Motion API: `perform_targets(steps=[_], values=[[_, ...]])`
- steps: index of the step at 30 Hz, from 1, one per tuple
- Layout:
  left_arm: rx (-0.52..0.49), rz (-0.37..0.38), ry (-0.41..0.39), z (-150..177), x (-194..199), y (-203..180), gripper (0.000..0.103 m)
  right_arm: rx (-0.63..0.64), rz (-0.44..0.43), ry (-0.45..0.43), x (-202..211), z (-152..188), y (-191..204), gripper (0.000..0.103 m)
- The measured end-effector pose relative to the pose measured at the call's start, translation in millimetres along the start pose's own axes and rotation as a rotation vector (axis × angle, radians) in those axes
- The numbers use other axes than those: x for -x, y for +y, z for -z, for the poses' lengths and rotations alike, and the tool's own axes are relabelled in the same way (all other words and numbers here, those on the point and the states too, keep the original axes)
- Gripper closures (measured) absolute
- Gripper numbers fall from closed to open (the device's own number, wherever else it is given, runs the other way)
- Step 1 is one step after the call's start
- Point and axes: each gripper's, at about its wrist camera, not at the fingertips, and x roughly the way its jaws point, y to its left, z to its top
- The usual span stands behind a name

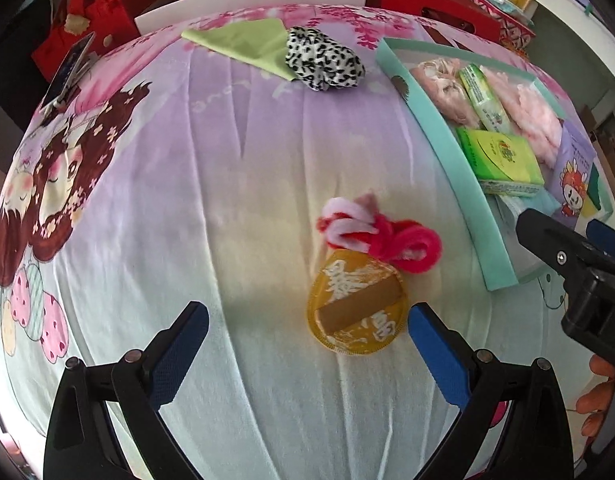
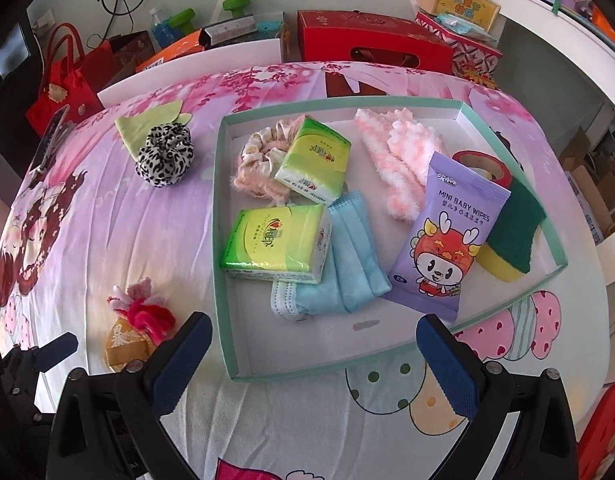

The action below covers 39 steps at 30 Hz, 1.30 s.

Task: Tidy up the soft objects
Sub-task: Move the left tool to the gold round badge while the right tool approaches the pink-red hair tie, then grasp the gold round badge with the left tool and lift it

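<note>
Left gripper (image 1: 307, 324) gapes wide, empty, low in frame, its right finger just beside the round gold fabric pouch (image 1: 357, 303) with the pink-and-white fuzzy cord (image 1: 381, 236). Right gripper (image 2: 313, 338) spread wide too, holding nothing, over the mint-rimmed shallow cardboard tray (image 2: 223, 240) at centre frame: green tissue packs (image 2: 277, 244), blue face masks (image 2: 347, 256), purple wipes packet (image 2: 443, 236).

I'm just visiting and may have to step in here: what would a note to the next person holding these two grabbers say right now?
Left gripper: open, empty, fingers either side of the gold puff on the bedsheet.
Right gripper: open, empty, at the near rim of the teal box.
Done: tissue packs, face masks, baby wipes, sponge, pink scrunchie and fluffy cloth lie in the box.
Left: gold puff, pink-and-red pipe-cleaner bundle, leopard scrunchie and green cloth are outside it.
</note>
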Motion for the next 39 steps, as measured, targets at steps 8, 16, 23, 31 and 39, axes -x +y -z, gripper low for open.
perform_targets(steps=[8, 16, 23, 31, 39], values=[[-0.011, 0.045, 0.008, -2, -1, -12, 0.026, 0.002, 0.002, 0.004, -1, 0, -1, 0.0], [-0.008, 0.129, 0.002, 0, 4, -12, 0.051, 0.006, 0.003, 0.007, -2, -1, 0, 0.0], [0.0, 0.142, -0.017, -2, 13, -11, 0.052, 0.012, 0.006, 0.013, -5, -1, 1, 0.0], [0.071, 0.141, -0.034, -4, 22, 22, 0.052, 0.028, 0.005, 0.012, -5, -1, 5, 0.0], [0.2, 0.067, -0.072, -5, 32, 72, 0.052, 0.064, -0.015, -0.004, -2, -1, 19, 0.0]])
